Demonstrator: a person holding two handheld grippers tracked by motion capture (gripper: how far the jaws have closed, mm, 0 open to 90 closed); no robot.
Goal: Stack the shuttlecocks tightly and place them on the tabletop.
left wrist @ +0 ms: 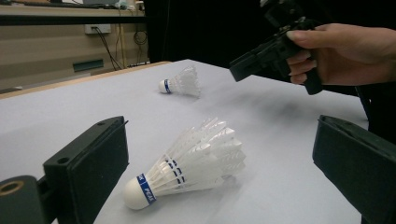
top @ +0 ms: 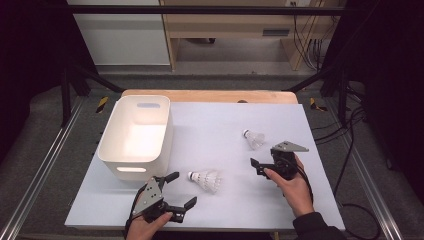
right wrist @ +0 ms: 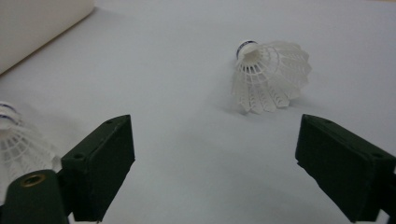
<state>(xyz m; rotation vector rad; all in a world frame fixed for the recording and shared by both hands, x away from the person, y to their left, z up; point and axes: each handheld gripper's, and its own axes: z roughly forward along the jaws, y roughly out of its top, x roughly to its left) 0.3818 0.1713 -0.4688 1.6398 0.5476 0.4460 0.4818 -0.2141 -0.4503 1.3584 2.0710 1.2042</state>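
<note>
We start at the white bin (top: 135, 137), which sits at the left edge of the mat and has nothing in it that we can see. Just in front of the bin's near right corner we hold the left gripper (top: 181, 189) low over the mat, its jaws spread wide and holding nothing. Right of the bin, just beyond those jaws, lies the near shuttlecock (top: 206, 179) on its side, cork end pointing toward the bin; in the left gripper view it lies between the jaws but ahead of them, untouched. Farther right of the bin, and a little farther back, the second shuttlecock (top: 254, 138) lies tipped over on the mat. Just right of it and a little nearer to us is the right gripper (top: 255, 166), also wide open and empty, aimed at that shuttlecock, which lies ahead of its jaws in the right gripper view. We judge this to be the approach step, with neither shuttlecock picked up yet. Next we need to ease each gripper forward until a shuttlecock lies between the pads, close gently so the feathers are not crushed, then lift and carry it to the bin.
</note>
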